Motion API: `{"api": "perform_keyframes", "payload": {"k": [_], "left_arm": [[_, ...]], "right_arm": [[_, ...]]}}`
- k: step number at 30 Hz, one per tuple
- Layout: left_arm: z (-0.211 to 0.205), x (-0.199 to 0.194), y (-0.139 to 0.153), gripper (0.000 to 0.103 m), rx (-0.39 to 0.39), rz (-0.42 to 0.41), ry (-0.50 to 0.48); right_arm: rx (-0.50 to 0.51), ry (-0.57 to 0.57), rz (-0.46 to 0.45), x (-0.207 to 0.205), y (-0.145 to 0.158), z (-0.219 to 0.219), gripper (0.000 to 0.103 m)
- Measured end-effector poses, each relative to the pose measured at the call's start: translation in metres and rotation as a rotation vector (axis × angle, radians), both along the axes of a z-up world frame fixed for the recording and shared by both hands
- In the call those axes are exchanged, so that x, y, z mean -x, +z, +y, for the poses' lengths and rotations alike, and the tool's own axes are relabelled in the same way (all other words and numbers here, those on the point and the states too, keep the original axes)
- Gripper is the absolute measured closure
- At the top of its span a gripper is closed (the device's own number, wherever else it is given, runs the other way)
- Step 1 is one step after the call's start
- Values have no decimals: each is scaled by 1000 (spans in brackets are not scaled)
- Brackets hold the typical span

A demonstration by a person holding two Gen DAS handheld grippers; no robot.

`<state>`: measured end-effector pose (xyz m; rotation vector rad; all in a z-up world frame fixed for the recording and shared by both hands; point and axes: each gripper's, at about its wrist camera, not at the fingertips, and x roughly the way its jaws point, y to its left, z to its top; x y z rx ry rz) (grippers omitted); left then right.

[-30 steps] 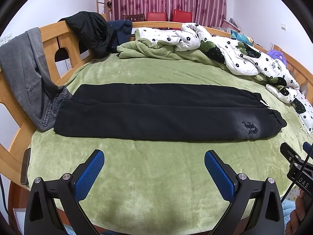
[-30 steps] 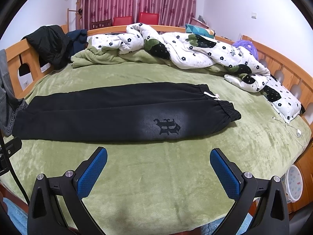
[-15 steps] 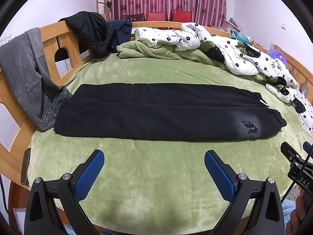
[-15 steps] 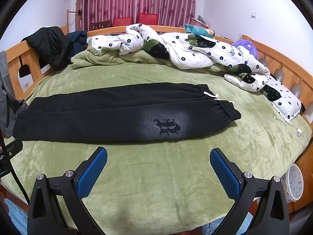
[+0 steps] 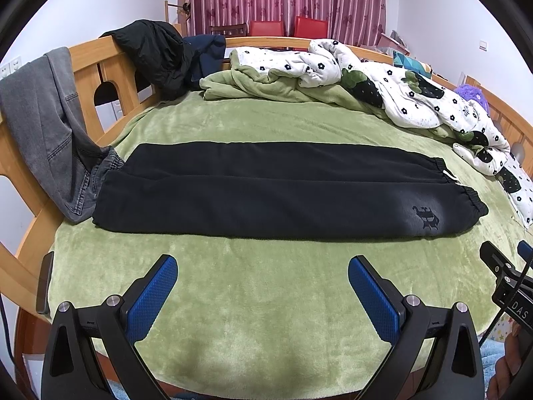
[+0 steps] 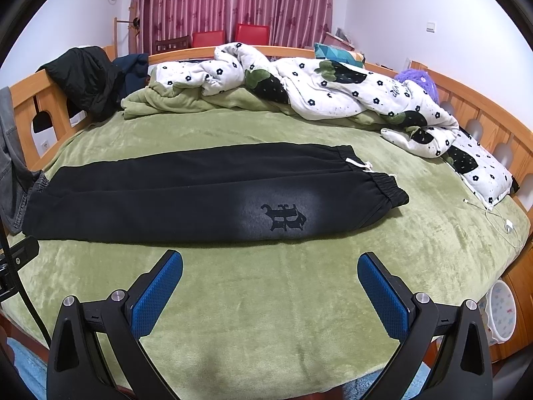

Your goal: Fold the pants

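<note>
Black pants [image 5: 266,193] lie flat across the green bed, folded lengthwise with one leg on the other. The elastic waistband with a white drawstring is at the right end, and a printed emblem [image 6: 283,216] sits near it. The pants also show in the right wrist view [image 6: 186,193]. My left gripper [image 5: 263,286] is open and empty above the blanket, short of the pants' near edge. My right gripper [image 6: 269,283] is open and empty, also short of the near edge, close to the emblem. Part of the right gripper shows in the left wrist view [image 5: 506,280].
A green blanket [image 5: 266,300] covers the bed inside a wooden frame [image 5: 90,76]. Grey jeans [image 5: 43,123] hang over the left rail, touching the pants' left end. A black jacket [image 5: 156,53] and a flowered quilt [image 6: 333,90] lie at the back. A white charger cable [image 6: 499,216] lies at the right.
</note>
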<state>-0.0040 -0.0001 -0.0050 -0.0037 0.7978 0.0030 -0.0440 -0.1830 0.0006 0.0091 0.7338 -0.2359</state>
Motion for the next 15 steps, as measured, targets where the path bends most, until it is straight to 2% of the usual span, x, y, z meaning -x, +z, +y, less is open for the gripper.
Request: {"api": "perform_keyframes", "payload": {"k": [15], "left_arm": [[-1,0,0,0,0,1,0]], "right_arm": [[-2,0,-2,1,0,0,0]]}}
